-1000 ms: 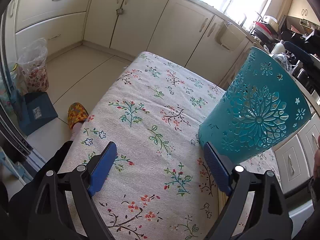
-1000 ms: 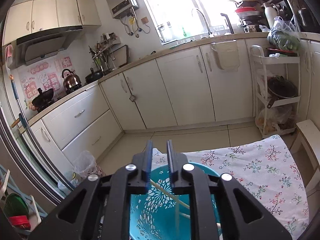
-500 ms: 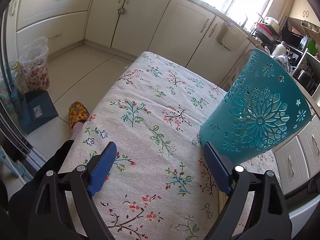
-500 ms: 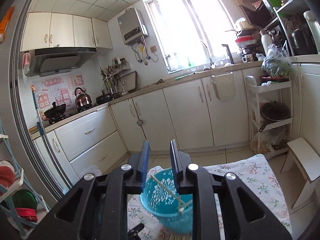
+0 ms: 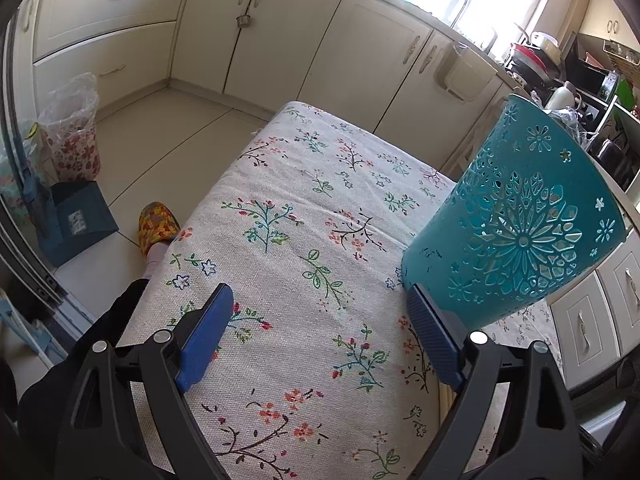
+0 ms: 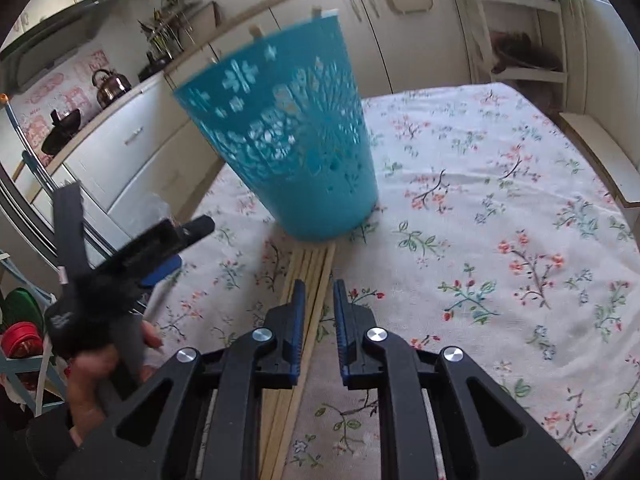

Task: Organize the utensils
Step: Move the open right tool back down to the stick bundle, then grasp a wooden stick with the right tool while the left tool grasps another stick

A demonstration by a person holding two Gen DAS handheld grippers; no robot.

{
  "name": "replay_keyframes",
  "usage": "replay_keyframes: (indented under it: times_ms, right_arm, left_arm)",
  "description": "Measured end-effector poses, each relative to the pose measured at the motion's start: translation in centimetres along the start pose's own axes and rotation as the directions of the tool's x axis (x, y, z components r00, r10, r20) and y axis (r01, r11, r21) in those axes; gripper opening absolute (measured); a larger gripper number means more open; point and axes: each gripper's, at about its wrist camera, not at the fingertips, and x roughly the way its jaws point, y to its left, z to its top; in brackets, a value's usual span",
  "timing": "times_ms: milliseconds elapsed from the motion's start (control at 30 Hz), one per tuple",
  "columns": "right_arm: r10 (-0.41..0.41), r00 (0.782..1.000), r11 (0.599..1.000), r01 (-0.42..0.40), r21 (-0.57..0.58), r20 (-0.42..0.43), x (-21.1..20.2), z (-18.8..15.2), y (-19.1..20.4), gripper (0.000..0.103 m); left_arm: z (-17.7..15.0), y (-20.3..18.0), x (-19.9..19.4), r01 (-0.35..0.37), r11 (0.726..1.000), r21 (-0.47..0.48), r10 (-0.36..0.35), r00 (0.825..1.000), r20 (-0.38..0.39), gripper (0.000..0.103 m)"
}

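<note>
A teal cut-out basket (image 5: 516, 232) (image 6: 288, 140) stands on the floral tablecloth (image 5: 300, 220), and two wooden stick ends (image 6: 256, 32) poke above its rim. Several wooden chopsticks (image 6: 308, 276) lie side by side on the cloth, running from the basket's foot towards me. My right gripper (image 6: 319, 285) hangs low over them. Its jaws stand a narrow gap apart and are closing, with a chopstick showing in the gap but not pinched. My left gripper (image 5: 320, 292) is wide open over bare cloth, its right finger (image 5: 432, 336) beside the basket's base.
In the right wrist view a hand (image 6: 100, 364) holds the left gripper at the table's left edge. A slippered foot (image 5: 158, 224) and a blue dustpan (image 5: 76, 216) are on the floor to the left. Cream cabinets (image 5: 280, 40) line the far wall. A wooden stool (image 6: 600, 160) stands at the right.
The right gripper has dropped from high above the basket to just over the chopsticks on the cloth, tilting downward. Its jaws widened a little, then narrowed. The left gripper has stayed put.
</note>
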Motion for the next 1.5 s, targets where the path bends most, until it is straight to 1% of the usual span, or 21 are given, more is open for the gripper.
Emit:
replay_keyframes:
  times_ms: [133, 333, 433, 567, 700, 867, 933, 967, 1033, 1133, 1200, 1267, 1333, 1433, 1500]
  right_arm:
    - [-0.038, 0.999, 0.999, 0.037, -0.026, -0.037, 1.9, 0.0, 0.4, 0.015]
    - [-0.080, 0.994, 0.995, 0.075, -0.067, -0.070, 3.2, -0.8, 0.7, 0.015]
    - [-0.111, 0.992, 0.990, 0.104, -0.097, -0.063, 3.2, -1.0, 0.9, 0.015]
    - [-0.128, 0.990, 0.983, 0.119, -0.138, -0.063, 3.3, -1.2, 1.1, 0.015]
    - [-0.149, 0.986, 0.971, 0.133, -0.197, -0.068, 3.3, -1.6, 1.3, 0.009]
    - [-0.168, 0.983, 0.969, 0.152, -0.194, -0.070, 2.2, -1.8, -0.1, 0.009]
    - [-0.167, 0.984, 0.974, 0.155, -0.167, -0.061, 1.7, -1.7, -1.3, 0.009]
    - [-0.167, 0.984, 0.976, 0.156, -0.152, -0.057, 1.5, -1.7, -1.9, 0.009]
    - [-0.149, 0.988, 0.983, 0.143, -0.112, -0.047, 1.0, -1.6, -3.2, 0.009]
    - [-0.118, 0.992, 0.990, 0.115, -0.082, -0.040, 0.9, -1.6, -3.9, 0.008]
    - [-0.110, 0.993, 0.991, 0.107, -0.075, -0.039, 0.9, -1.6, -4.0, 0.008]
    - [-0.096, 0.995, 0.994, 0.093, -0.065, -0.040, 0.8, -1.6, -4.3, 0.008]
    - [-0.075, 0.996, 0.996, 0.073, -0.047, -0.041, 0.7, -1.6, -4.9, 0.008]
    - [-0.059, 0.997, 0.998, 0.058, -0.032, -0.040, 0.7, -1.4, -5.2, 0.008]
    - [-0.051, 0.998, 0.998, 0.050, -0.024, -0.040, 0.7, -1.4, -5.2, 0.008]
  left_arm:
    - [0.0, -0.1, 0.0, 0.000, 1.000, 0.002, 0.000, 1.000, -0.001, 0.084]
    - [0.0, 0.0, 0.1, 0.006, 1.000, 0.000, -0.006, 1.000, 0.000, 0.084]
    - [0.0, 0.0, 0.1, 0.009, 1.000, -0.003, -0.009, 1.000, 0.000, 0.084]
    - [0.0, 0.0, 0.1, 0.010, 1.000, -0.004, -0.010, 1.000, 0.000, 0.084]
    - [-0.1, 0.0, 0.1, 0.010, 1.000, -0.006, -0.010, 1.000, 0.000, 0.084]
    - [-0.1, -0.3, 0.0, 0.008, 1.000, 0.008, -0.008, 1.000, -0.002, 0.084]
    - [-0.2, -1.0, 0.2, -0.001, 0.999, 0.043, 0.002, 1.000, -0.027, 0.084]
    - [-0.3, -1.6, 0.3, -0.001, 0.997, 0.080, 0.006, 0.998, -0.056, 0.084]
    - [-1.0, -3.0, 0.3, 0.021, 0.988, 0.152, -0.005, 0.995, -0.103, 0.084]
    - [-2.6, -5.0, -0.1, 0.049, 0.969, 0.240, -0.014, 0.989, -0.144, 0.084]
    - [-3.6, -6.4, -0.1, 0.041, 0.951, 0.308, 0.007, 0.988, -0.154, 0.084]
    - [-4.0, -7.2, 0.0, 0.022, 0.938, 0.345, 0.033, 0.988, -0.153, 0.084]
    - [-4.2, -7.6, 0.2, 0.008, 0.932, 0.363, 0.054, 0.986, -0.160, 0.084]
    - [-4.6, -8.4, 0.7, -0.025, 0.916, 0.401, 0.105, 0.979, -0.177, 0.084]
    - [-4.8, -8.8, 0.9, -0.049, 0.904, 0.425, 0.134, 0.976, -0.174, 0.084]
